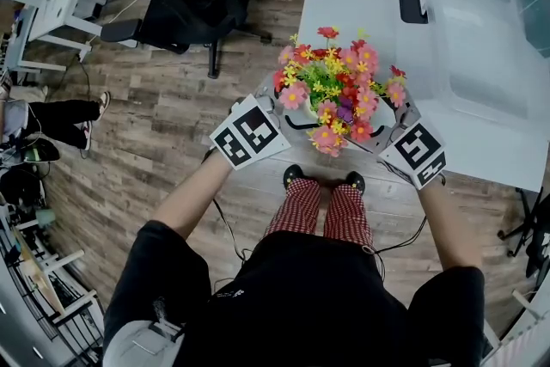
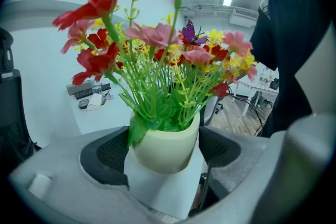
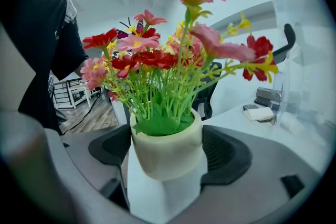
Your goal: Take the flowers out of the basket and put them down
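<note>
Currently: flowers (image 1: 335,90), likely light, stems springy, in stiff smooth pot (image 2: 167,140) near bench (image 1: 344,13) corner; left tongs (image 2: 164,153) and right tongs (image 3: 166,153) both clamp pot, the soundest hold.

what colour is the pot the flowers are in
Cream, a pale off-white, plain all over the pot. It shows best in the right gripper view.

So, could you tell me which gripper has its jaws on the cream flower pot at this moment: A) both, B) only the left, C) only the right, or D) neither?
A: the cream pot sits clamped between the jaws of the left gripper and of the right gripper, each seen in its own view.
</note>
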